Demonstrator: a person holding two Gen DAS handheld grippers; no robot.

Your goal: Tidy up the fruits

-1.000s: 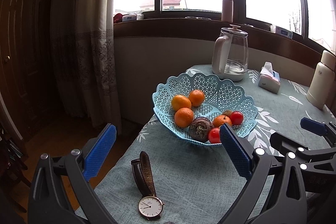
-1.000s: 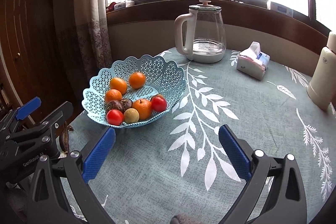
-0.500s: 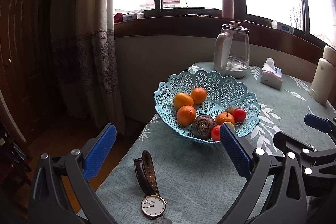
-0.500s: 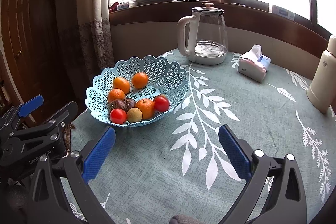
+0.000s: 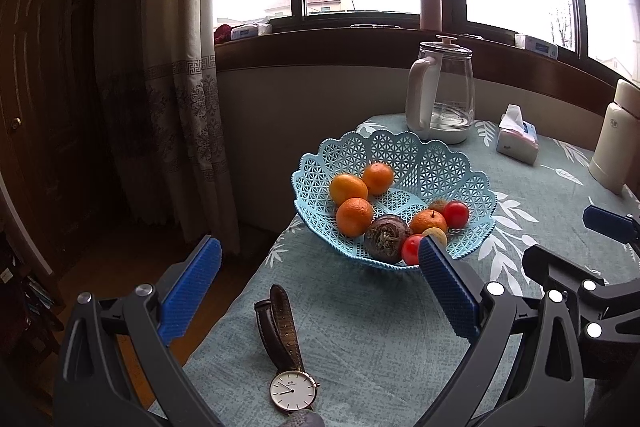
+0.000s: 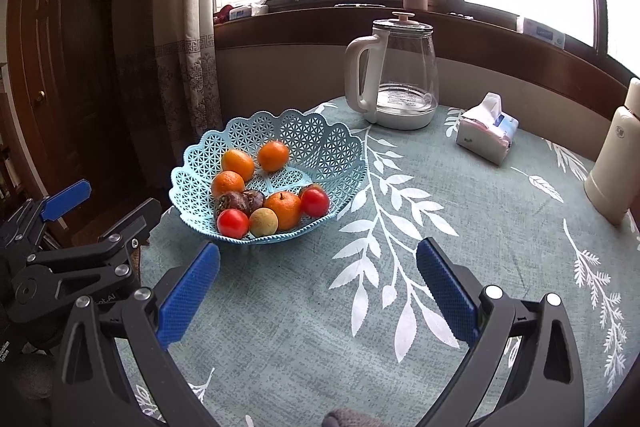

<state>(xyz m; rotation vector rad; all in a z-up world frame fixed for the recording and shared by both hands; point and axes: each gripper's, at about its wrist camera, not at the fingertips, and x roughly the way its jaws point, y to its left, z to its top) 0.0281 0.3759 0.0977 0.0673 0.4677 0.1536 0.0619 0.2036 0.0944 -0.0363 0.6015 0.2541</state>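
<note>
above the near edge of the table (image 6: pixel 280 327) the right gripper (image 6: pixel 318 291) hangs with its blue pads spread wide, nothing between them. beside it the left gripper (image 5: pixel 320 291) is just as wide apart and empty, over a wristwatch (image 5: pixel 286 355) lying flat by the table's left edge. beyond both, the blue lattice basket (image 6: pixel 320 143) sits near the left edge, holding oranges (image 6: pixel 238 163), two red fruits (image 6: pixel 233 223), a pale round one and dark ones. a glass kettle (image 6: pixel 400 79) stands at the far edge.

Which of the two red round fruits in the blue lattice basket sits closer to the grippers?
The red fruit at the basket's near rim, beside the pale yellow fruit. The other red fruit lies farther back, behind the stemmed orange.
</note>
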